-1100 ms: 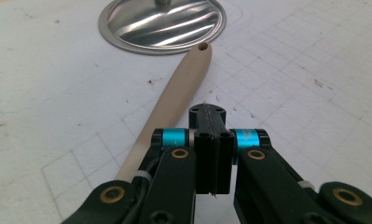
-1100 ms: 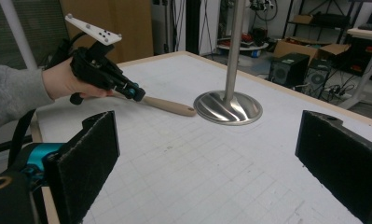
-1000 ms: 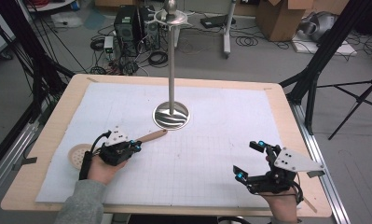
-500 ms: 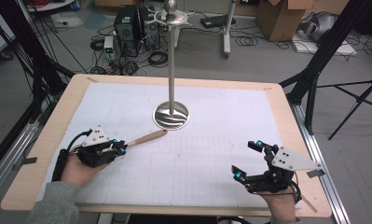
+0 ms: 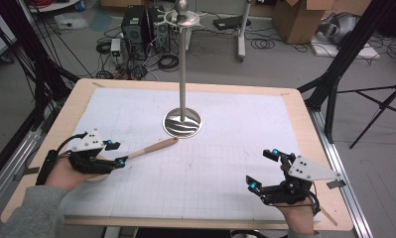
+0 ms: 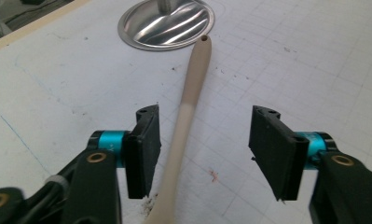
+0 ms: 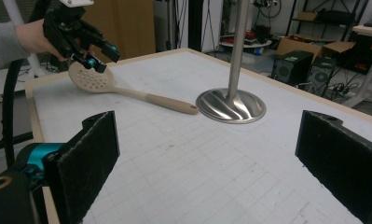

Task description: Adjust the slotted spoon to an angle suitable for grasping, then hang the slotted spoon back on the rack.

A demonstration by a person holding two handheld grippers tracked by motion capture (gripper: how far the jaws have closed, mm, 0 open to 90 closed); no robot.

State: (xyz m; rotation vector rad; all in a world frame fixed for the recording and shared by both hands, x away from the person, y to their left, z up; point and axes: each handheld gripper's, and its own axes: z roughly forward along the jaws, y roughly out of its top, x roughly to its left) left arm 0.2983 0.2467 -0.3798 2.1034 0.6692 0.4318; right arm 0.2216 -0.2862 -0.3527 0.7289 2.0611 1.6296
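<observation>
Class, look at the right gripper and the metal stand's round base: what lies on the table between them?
Nothing: in the right gripper view, bare gridded mat runs from the right gripper to the stand base. The slotted spoon lies off to one side.

Both hands rest low near the front; left gripper [image 5: 114, 153] and right gripper [image 5: 262, 169] have fingers apart

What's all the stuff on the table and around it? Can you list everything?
Beige slotted spoon: one, tan, left side of table, handle tip by the stand's base.
Shiny metal pole stand: one, silver, table middle.
White grid paper sheet: one, white, covering the wooden table.
Black computer tower: one, black, floor behind table.
Cardboard boxes: a few, brown, floor at back.
Left claw: one, black, open around the spoon handle.
Right claw: one, black, open, right near corner.
</observation>
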